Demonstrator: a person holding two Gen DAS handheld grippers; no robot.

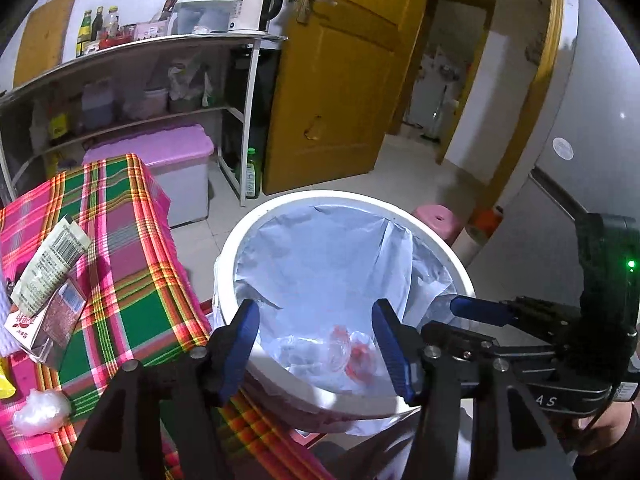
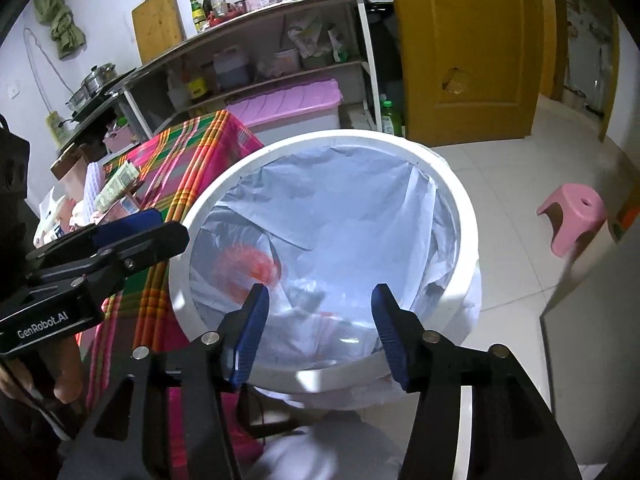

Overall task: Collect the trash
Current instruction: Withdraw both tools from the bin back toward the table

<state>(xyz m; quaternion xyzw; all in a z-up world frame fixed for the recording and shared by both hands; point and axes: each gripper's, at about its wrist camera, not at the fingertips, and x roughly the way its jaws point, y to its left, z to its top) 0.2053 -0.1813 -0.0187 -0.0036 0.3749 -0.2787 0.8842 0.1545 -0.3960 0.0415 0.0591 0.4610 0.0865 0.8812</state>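
Both grippers hang over the white bin (image 1: pixel 232 264), which stands right beside the bench (image 1: pixel 132 264) with its bright checked cloth. The left gripper (image 1: pixel 316 340) has its fingers spread wide and holds nothing. The right gripper (image 2: pixel 316 330) is spread wide and empty too. Clear plastic trash with red marks (image 1: pixel 340 352) lies at the bottom of the bin bag. More trash waits on the bench: a drink carton (image 1: pixel 44 328), a flat packet (image 1: pixel 48 264) leaning on it, and a crumpled white wad (image 1: pixel 40 412).

The two grippers are very near each other, so they could bump if one swings across. The bin rim is just below the fingers and could be knocked. There looks to be open floor to the right of the bin, with a pink stool (image 2: pixel 572 216) well apart.
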